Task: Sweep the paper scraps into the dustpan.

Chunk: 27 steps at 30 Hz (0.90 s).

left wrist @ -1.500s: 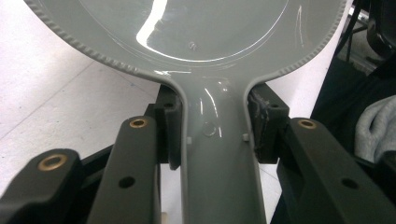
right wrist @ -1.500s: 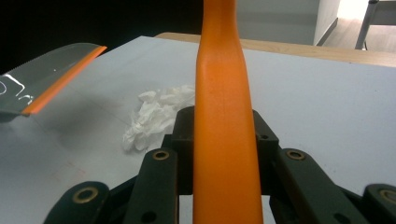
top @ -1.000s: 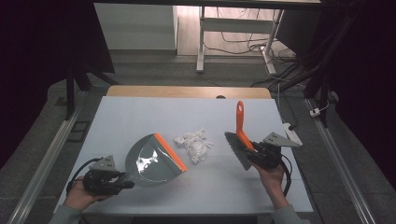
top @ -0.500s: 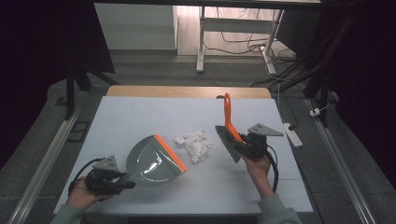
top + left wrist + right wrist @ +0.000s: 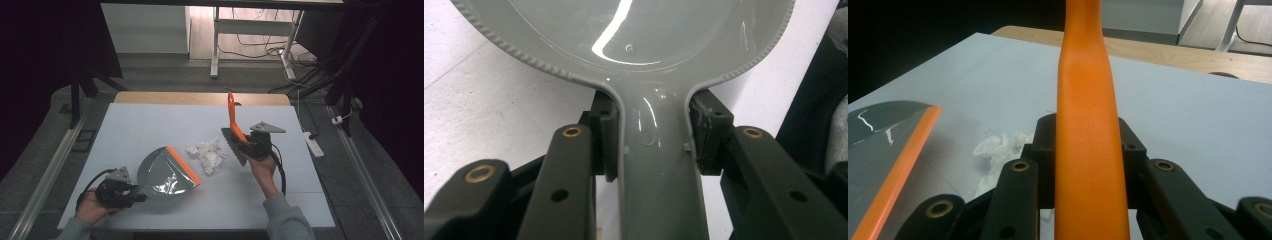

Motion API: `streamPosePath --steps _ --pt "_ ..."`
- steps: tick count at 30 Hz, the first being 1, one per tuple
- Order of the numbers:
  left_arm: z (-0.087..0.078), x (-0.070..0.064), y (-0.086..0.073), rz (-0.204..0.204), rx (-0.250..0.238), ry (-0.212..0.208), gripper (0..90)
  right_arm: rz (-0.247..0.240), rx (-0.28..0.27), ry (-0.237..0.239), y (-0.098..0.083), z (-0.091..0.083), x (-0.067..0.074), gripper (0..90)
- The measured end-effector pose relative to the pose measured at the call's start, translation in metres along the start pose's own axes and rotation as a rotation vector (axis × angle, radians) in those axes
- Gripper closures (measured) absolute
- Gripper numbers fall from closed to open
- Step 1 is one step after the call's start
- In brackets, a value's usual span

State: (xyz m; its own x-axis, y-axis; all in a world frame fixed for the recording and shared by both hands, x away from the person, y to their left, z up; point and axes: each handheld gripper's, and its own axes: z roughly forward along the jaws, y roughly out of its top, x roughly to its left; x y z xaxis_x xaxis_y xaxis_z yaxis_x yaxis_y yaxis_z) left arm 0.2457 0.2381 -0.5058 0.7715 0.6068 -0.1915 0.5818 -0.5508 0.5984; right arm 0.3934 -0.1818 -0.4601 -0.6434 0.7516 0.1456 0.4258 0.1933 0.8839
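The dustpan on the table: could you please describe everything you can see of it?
The dustpan is glossy grey plastic, fan-shaped, with a ribbed rim, an orange strip along its straight front lip and a narrow grey handle. It lies on the white table, lip facing the crumpled white paper, not touching it. The left claw is shut on its handle.

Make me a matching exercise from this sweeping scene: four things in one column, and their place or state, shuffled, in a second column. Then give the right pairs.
Things:
1. dustpan
2. brush
3. crumpled paper
4. table

Place or state:
A. lies loose between the two tools
B. orange handle clamped in the right claw
C. grey handle clamped in the left claw
D. pale top with a wooden far edge

Pairs: 1-C, 2-B, 3-A, 4-D
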Motion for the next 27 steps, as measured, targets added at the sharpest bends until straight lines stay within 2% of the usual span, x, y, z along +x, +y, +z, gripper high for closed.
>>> streamPosePath --steps 7,18,27 --pt "0.008 0.007 0.006 -0.002 0.014 -0.013 61.1 -0.007 0.030 -0.026 0.003 0.016 0.001 70.3" --pt "0.016 0.009 0.014 0.015 0.053 -0.016 61.0 0.017 0.059 -0.067 -0.002 0.030 -0.010 70.3" --pt "0.021 0.013 0.021 -0.008 0.071 -0.009 61.0 0.012 0.081 -0.082 -0.003 0.039 -0.015 70.3"
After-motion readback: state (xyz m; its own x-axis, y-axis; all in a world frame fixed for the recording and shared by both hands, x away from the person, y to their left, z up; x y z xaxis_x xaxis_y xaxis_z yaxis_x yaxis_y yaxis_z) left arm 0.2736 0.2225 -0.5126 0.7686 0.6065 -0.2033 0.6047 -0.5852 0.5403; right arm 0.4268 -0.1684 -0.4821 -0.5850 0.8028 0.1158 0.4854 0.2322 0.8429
